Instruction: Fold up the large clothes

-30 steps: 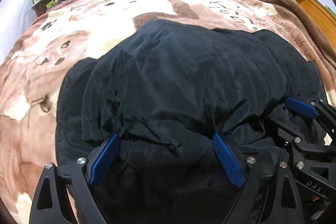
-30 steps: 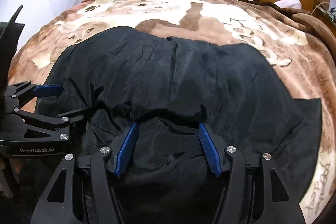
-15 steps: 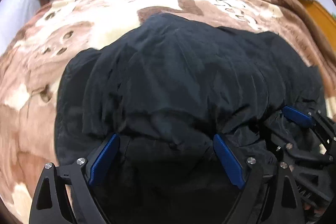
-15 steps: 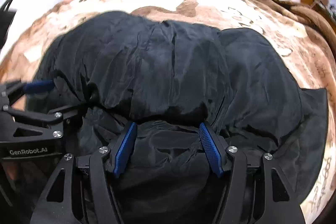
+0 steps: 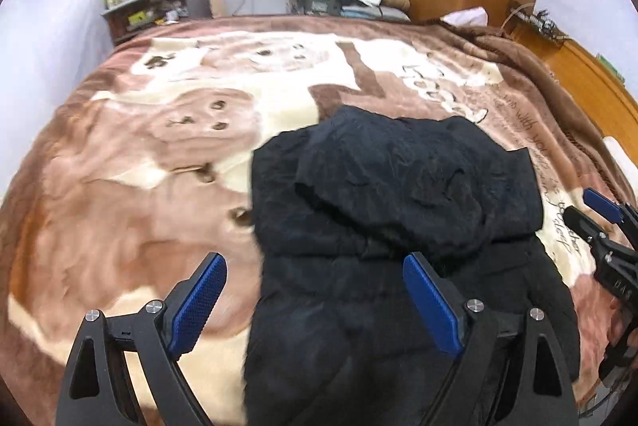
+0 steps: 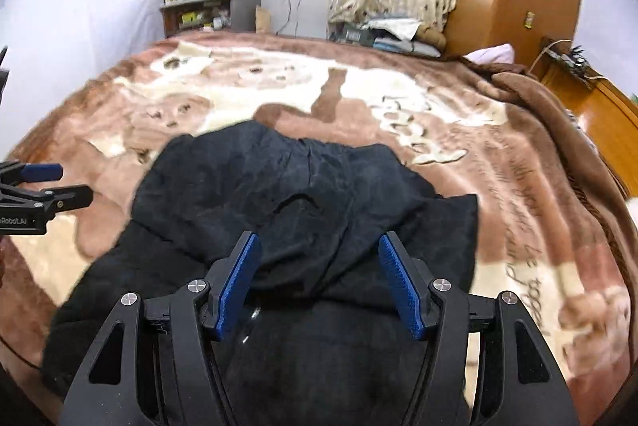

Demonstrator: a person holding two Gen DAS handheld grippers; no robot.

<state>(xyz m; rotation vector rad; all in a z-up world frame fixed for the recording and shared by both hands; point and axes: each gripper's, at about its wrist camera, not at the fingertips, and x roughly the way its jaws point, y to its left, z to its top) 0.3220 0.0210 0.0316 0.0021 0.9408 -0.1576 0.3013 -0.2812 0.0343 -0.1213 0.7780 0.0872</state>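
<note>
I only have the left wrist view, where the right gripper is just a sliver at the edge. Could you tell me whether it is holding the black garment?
Observer: No. In the right wrist view the right gripper is open. The black garment lies on the blanket beyond its pads, not pinched.
Operator: Thank you. How does the left gripper look from that side?
Observer: The left gripper hangs over bare blanket off the garment's left edge, touching no cloth.
Operator: And the garment's near-left corner, which my frame cuts off?
Observer: It spreads out wide toward the lower left of that view, lying on the blanket.
</note>
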